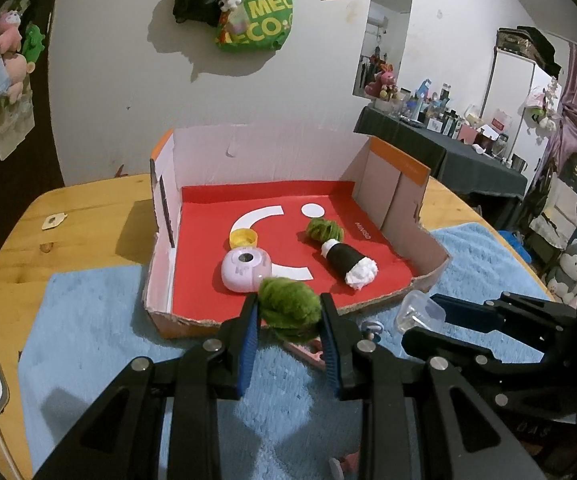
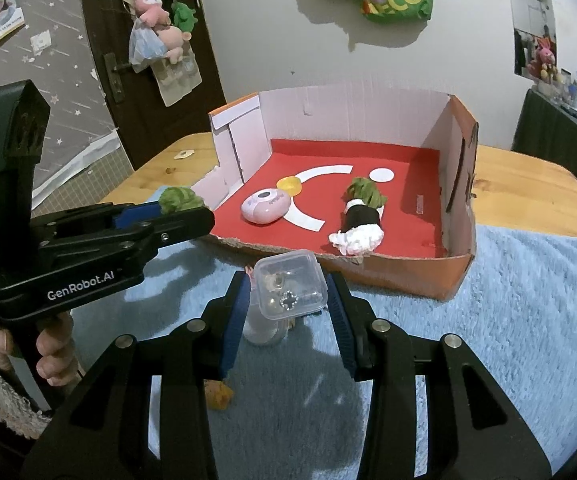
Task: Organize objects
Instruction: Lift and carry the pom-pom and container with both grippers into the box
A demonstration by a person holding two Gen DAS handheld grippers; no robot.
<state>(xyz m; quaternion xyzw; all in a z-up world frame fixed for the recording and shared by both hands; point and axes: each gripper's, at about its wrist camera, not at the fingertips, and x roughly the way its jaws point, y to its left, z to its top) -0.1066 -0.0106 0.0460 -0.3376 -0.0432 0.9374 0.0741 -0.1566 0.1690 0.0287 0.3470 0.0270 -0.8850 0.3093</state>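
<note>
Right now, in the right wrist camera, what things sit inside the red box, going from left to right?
Pink oval gadget → yellow cap → black-wrapped plush roll with green top → small white label.

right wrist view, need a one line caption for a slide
Right gripper holds a clear plastic case before the red-floored cardboard box.

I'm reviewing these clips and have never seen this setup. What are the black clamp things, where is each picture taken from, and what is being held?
They are handheld two-finger grippers, one in each of a person's hands, each with a fisheye camera looking along its fingers. The left gripper holds a green fuzzy ball. The right gripper holds a small clear box. Ahead, on a blue towel over a wooden table, sits a cardboard tray with a pink case, yellow cap and a black-and-white roll.
</note>
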